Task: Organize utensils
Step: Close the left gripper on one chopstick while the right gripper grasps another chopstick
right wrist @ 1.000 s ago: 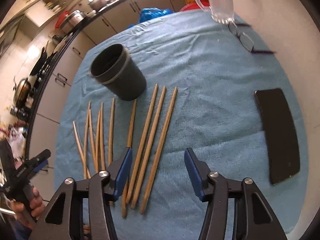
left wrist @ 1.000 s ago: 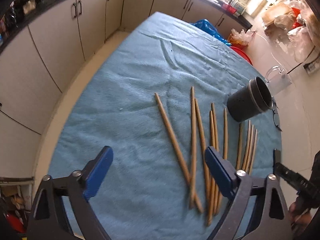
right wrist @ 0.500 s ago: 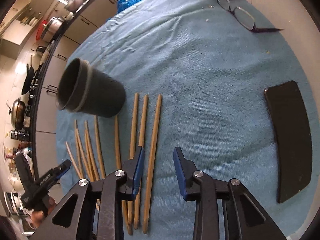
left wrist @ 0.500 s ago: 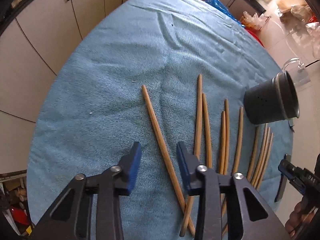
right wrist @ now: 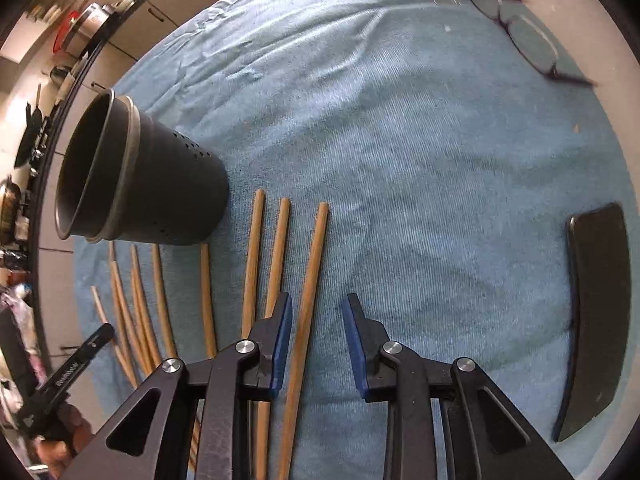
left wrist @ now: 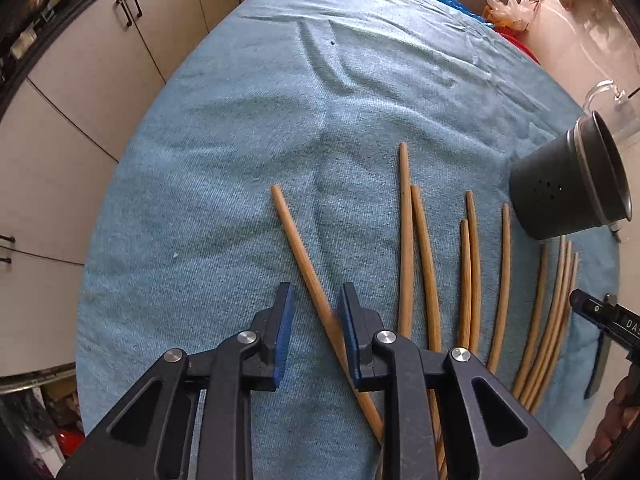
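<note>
Left hand-held gripper (left wrist: 314, 312): your jaws, just closing, stand narrow astride the leftmost tan wooden chopstick (left wrist: 298, 248), pads not pressing.
Right hand-held gripper (right wrist: 316, 316): closing too, narrow around the rightmost wooden chopstick (right wrist: 310, 272).
Dark perforated cylindrical holder (right wrist: 140, 180): upright on the blue-towelled surface (right wrist: 400, 160), behind the row.

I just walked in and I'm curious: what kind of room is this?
Most likely a home kitchen. Cream cabinet doors with dark handles run under a dark counter, pots and pans stand along that counter, and wooden chopsticks lie beside a dark utensil holder on a blue cloth.
</note>
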